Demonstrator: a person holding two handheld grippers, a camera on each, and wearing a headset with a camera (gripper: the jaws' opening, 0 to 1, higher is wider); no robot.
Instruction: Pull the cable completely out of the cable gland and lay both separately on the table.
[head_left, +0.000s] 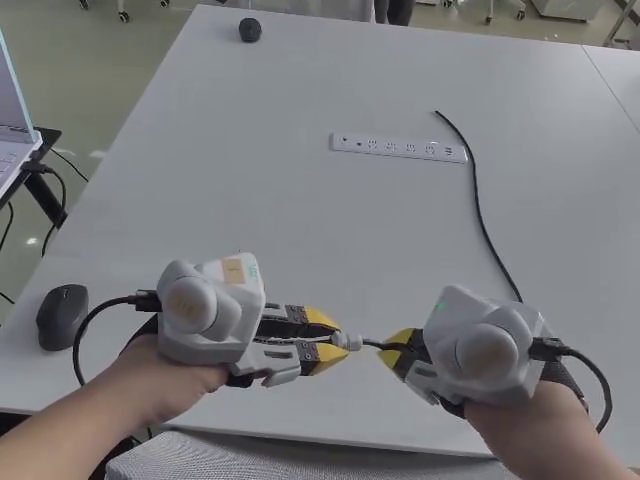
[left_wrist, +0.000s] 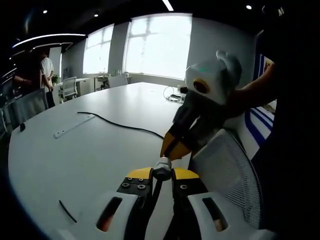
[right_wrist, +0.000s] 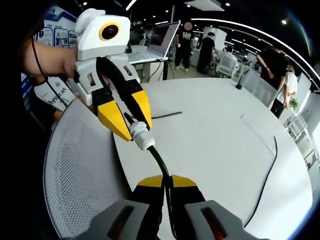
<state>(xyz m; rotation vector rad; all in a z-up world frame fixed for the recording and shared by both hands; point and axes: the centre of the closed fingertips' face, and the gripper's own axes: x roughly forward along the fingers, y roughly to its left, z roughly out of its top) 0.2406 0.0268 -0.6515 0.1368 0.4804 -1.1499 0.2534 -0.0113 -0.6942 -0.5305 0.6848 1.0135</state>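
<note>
Near the table's front edge my left gripper (head_left: 333, 346) is shut on a small white cable gland (head_left: 348, 341). A thin black cable (head_left: 372, 345) runs out of the gland's nose into my right gripper (head_left: 393, 351), which is shut on it. The two sets of yellow jaw tips face each other a short gap apart. In the left gripper view the gland (left_wrist: 162, 165) sits between my left gripper's (left_wrist: 161, 174) tips, with the right gripper (left_wrist: 171, 146) just beyond. The right gripper view shows the cable (right_wrist: 158, 158) rising from my right gripper (right_wrist: 166, 181) to the gland (right_wrist: 141, 135) in the left gripper (right_wrist: 128, 128).
A white power strip (head_left: 398, 146) and its black cord (head_left: 485, 215) lie mid-table. A grey mouse (head_left: 62, 315) sits at the left edge and a dark round object (head_left: 249, 29) at the far end. A mesh chair back (right_wrist: 80, 170) stands below the grippers. A short black strand (right_wrist: 165, 115) lies on the table.
</note>
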